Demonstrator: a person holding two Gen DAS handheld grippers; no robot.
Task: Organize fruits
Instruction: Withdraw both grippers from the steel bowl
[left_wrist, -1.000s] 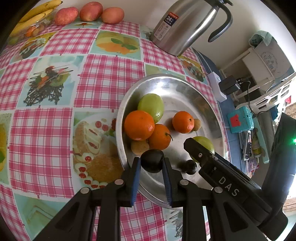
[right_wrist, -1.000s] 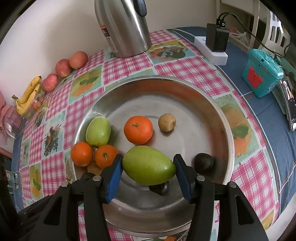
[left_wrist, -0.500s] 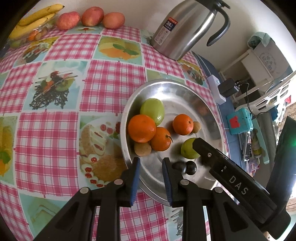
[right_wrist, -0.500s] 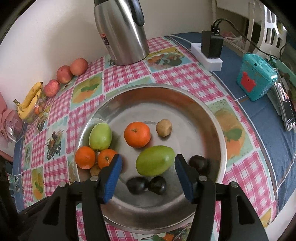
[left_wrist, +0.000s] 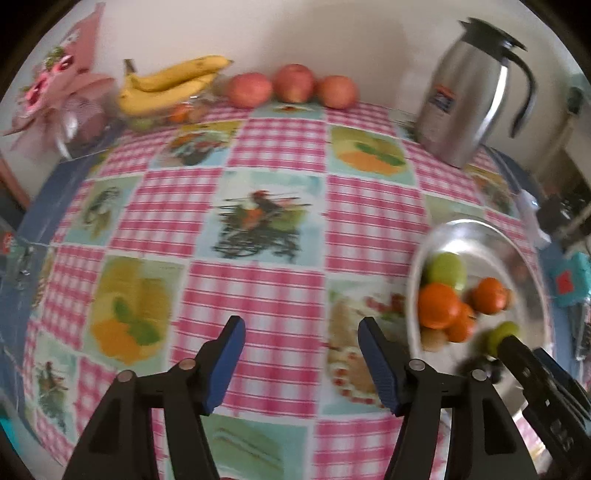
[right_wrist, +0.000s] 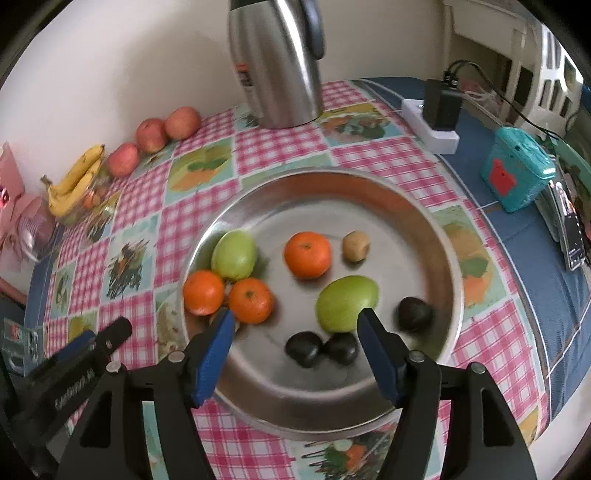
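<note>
A round, shallow stainless-steel tray (right_wrist: 436, 236) is sitting on a table covered by a pink-checked cloth with fruit pictures (left_wrist: 266, 288), and everything here is placed relative to that tray. The right gripper (right_wrist: 295, 326) is hovering over the tray's near edge, its blue-padded jaws standing apart and having just been opening, with nothing pressed between them. Lying inside the tray are two green mangoes (right_wrist: 347, 303), three oranges (right_wrist: 307, 254), a small brown kiwi-like fruit (right_wrist: 355, 246) and three dark, nearly black round fruits (right_wrist: 306, 348); two dark ones are touching each other just beyond the right gripper's fingertips. The left gripper (left_wrist: 300, 339) is hanging over bare cloth to the tray's left, its jaws also apart, having just been opening, and empty. Beyond the tray, a tall steel thermos jug (right_wrist: 277, 59) is standing against the wall. Far left of the tray along the wall, three red apples (left_wrist: 293, 88) and a bunch of yellow bananas (left_wrist: 170, 83) are resting.
</note>
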